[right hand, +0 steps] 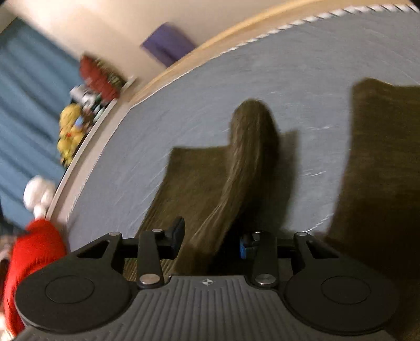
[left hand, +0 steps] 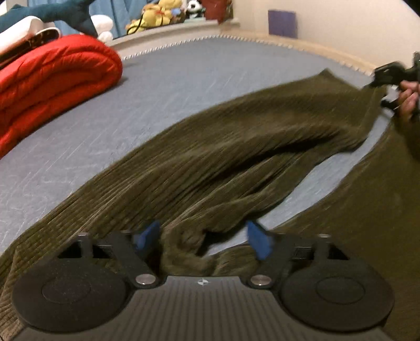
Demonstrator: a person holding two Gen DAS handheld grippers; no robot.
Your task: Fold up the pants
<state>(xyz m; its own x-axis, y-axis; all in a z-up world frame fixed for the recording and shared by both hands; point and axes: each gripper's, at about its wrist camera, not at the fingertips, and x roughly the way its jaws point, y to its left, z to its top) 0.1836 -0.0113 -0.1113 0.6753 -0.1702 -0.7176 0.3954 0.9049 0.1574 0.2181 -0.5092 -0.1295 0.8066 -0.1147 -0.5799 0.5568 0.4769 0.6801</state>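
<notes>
Olive-green ribbed pants [left hand: 236, 147] lie spread on a grey-blue bed [left hand: 183, 70]. One leg is lifted and stretched between my two grippers; the other leg [left hand: 367, 223] lies flat at the right. My left gripper [left hand: 203, 240] has blue-tipped fingers [left hand: 256, 242] standing apart, with bunched pants fabric lying between them. My right gripper [right hand: 211, 236] has a lifted fold of the pants [right hand: 246, 157] between its fingers; it also shows in the left wrist view [left hand: 388, 78], at the far end of the raised leg.
A folded red quilt [left hand: 52, 78] lies at the bed's far left. Stuffed toys [left hand: 160, 13] sit on a ledge behind the bed. A purple block [left hand: 282, 22] stands against the wall. The bed edge [right hand: 110, 126] runs along the left.
</notes>
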